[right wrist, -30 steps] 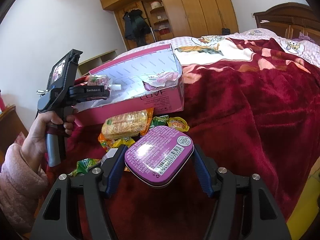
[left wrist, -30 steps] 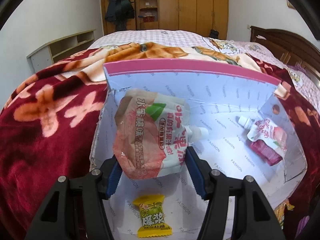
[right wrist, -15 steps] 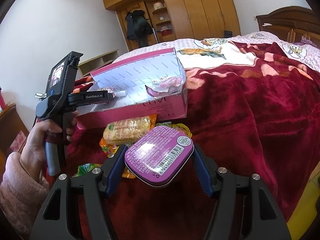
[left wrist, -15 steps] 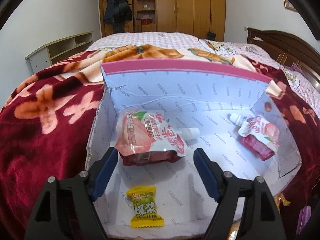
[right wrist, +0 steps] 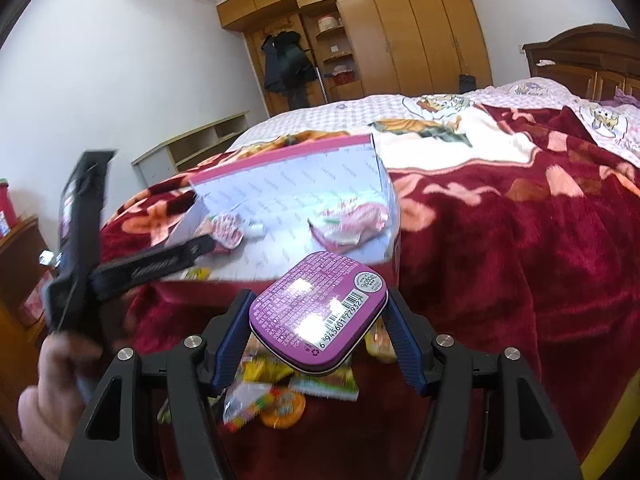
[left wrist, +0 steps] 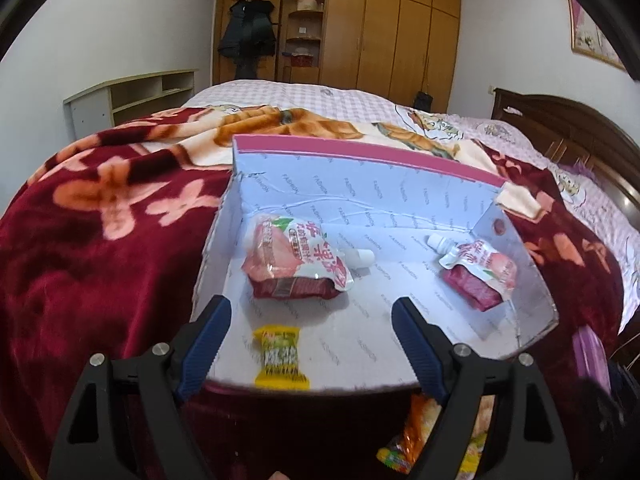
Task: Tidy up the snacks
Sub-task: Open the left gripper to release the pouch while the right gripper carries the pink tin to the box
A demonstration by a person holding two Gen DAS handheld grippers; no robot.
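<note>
Left claw [left wrist: 311,322] spread wide, holding nothing, hovering over the near edge of the box [left wrist: 360,184] on the bed [left wrist: 100,240]. Inside the box: pouch [left wrist: 294,266] near the left wall just past the fingertips, not touching them; second pouch [left wrist: 478,270] at the right wall; yellow candy [left wrist: 280,356] at the near edge between the fingers. Right claw [right wrist: 316,322] pinches a purple tin [right wrist: 318,310], held above loose snacks [right wrist: 264,400] on the bed in front of the box.

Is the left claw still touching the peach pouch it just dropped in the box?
Apart. The left wrist view shows the left claw open, with bare box floor between its fingertips and the peach pouch.
</note>
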